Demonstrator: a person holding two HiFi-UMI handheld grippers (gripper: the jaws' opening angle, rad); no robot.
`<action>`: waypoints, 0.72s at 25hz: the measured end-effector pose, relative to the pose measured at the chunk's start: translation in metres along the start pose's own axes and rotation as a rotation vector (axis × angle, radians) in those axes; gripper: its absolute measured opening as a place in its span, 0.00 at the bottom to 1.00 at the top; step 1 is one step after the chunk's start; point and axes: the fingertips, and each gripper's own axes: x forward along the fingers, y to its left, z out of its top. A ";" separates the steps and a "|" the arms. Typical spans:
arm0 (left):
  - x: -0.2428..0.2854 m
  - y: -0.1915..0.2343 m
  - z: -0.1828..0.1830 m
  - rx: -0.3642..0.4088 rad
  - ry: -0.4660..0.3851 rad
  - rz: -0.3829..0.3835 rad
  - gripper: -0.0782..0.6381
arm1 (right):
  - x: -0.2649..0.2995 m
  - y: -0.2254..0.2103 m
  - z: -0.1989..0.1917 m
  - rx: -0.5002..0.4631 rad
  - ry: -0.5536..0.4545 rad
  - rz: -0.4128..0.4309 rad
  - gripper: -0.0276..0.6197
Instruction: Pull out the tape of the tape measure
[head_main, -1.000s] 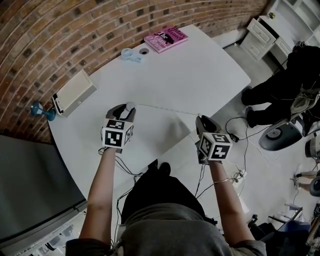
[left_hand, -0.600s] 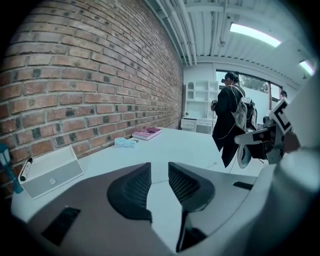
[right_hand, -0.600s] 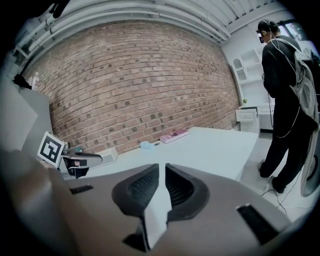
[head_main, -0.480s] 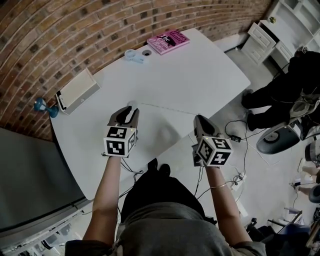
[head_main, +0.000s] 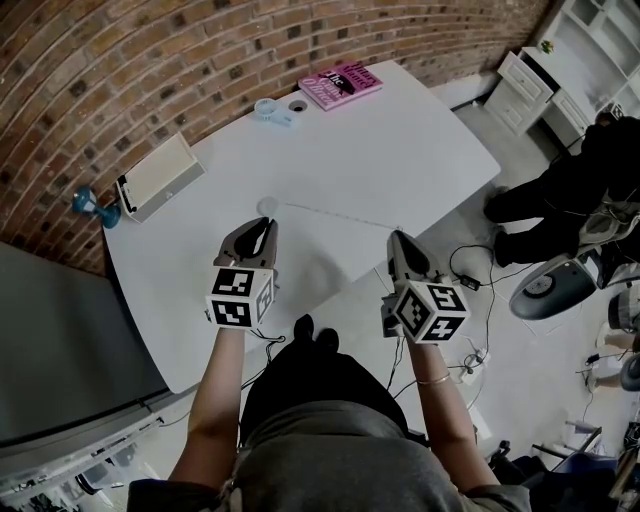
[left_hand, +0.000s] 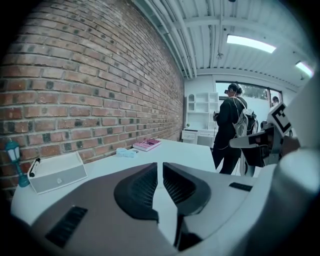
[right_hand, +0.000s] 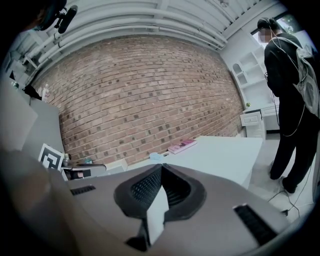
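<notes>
The tape measure's small white round case (head_main: 267, 206) lies on the white table (head_main: 400, 140), with its thin tape (head_main: 330, 215) drawn out to the right across the tabletop. My left gripper (head_main: 262, 229) hangs just on the near side of the case, apart from it. Its jaws are closing, a narrow slit still shows between them, and nothing is in it. My right gripper (head_main: 397, 238) is near the tape's right end at the table's front edge. It is shut with the tips together and holds nothing. Neither gripper view shows the tape measure.
A pink book (head_main: 340, 82) and a light-blue object (head_main: 268, 108) lie at the far edge by the brick wall. A white box (head_main: 160, 176) and a small blue lantern (head_main: 88, 204) stand at the left. A person in black (head_main: 560, 180) and floor cables (head_main: 470, 275) are to the right.
Both grippers have drawn back toward me and their jaws have narrowed. The left one has let go of the white case, which now lies alone on the table with the tape out.
</notes>
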 end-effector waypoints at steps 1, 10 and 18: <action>-0.002 -0.001 0.001 -0.005 -0.009 0.002 0.17 | -0.002 0.002 0.001 0.002 -0.005 0.005 0.05; -0.017 -0.007 0.005 -0.051 -0.050 0.010 0.15 | -0.011 0.016 -0.005 -0.017 0.007 0.042 0.05; -0.020 -0.009 0.005 -0.069 -0.058 0.013 0.15 | -0.009 0.019 -0.004 -0.032 0.008 0.051 0.05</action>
